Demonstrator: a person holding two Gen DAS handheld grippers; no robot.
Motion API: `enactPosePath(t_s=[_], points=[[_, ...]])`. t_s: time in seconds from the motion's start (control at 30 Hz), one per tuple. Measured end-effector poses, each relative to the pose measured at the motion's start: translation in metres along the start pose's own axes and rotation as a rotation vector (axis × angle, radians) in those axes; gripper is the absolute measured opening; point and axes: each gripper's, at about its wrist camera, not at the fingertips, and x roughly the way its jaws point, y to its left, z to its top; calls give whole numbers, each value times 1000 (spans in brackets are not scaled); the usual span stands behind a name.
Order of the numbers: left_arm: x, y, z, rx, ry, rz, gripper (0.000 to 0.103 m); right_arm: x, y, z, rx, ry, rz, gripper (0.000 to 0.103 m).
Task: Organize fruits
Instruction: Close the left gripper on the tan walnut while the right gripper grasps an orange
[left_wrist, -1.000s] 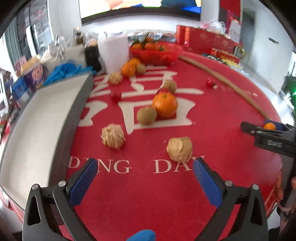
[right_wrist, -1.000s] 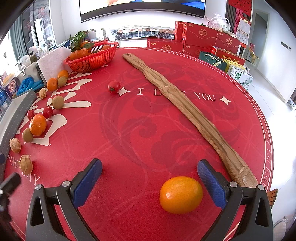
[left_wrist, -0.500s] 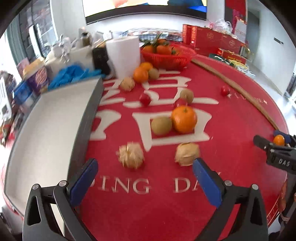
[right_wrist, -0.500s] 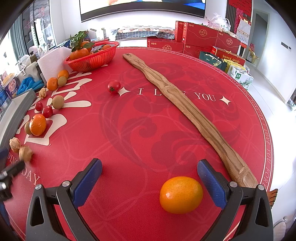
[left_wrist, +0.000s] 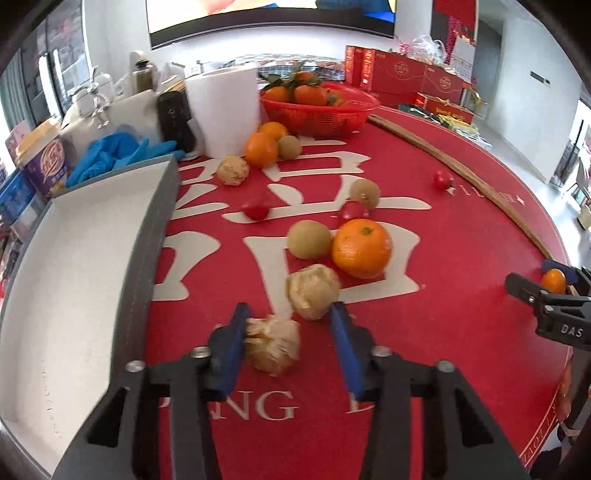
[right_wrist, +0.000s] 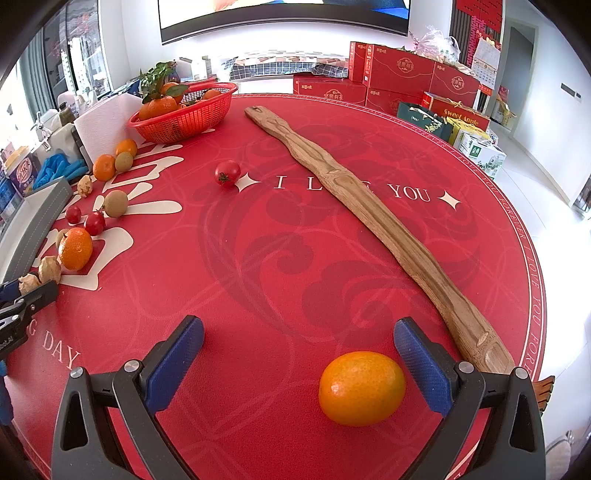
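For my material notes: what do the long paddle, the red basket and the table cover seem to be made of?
Paddle: wood, matte, with visible grain and knots. Basket: probably plastic, a glossy openwork mesh. Table cover: looks like a soft matte printed mat, no glare; exact material unclear.

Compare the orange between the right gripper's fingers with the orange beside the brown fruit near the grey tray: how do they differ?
1. The orange at the right gripper lies alone on the red tablecloth; the orange near the tray touches a round brown fruit.
2. The first sits between open fingers, nearer one pad; no gripper is around the second.
3. The first lies by the wooden board; the second lies on a white character.

Both are orange, whole and unpeeled.
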Motion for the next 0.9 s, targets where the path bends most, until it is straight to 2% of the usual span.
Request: enactPosePath(t_s=[0.07, 0.3, 0.43, 0.57, 0.7, 0.8, 0.83, 0.87, 0.9], points=[[-2, -4, -1, 4, -2, 2, 25, 0, 0, 0, 0, 0, 0, 103], [-9, -3, -15, -23, -45, 18, 27, 1, 1, 1, -7, 4, 3, 103], [-9, -1, -17, -32, -49, 13, 31, 4, 17, 5, -39, 16, 29, 103], [-9, -1, -16, -37, -47, 8, 31, 8, 58, 14, -157, 40, 133, 103], [-11, -1, -18, -45, -47, 13, 30, 13, 95, 29, -220, 57, 303, 103], [-13, -1, -21, -58, -47, 15, 25, 18, 118, 41, -249, 39, 336, 103], [-14, 1, -22, -71, -47, 10, 25, 20, 124, 43, -261, 39, 345, 99], [-15, 2, -23, -78, -46, 7, 25, 22, 129, 44, -272, 42, 352, 87], [-16, 3, -23, -88, -42, -1, 25, 24, 136, 44, -288, 44, 358, 85]])
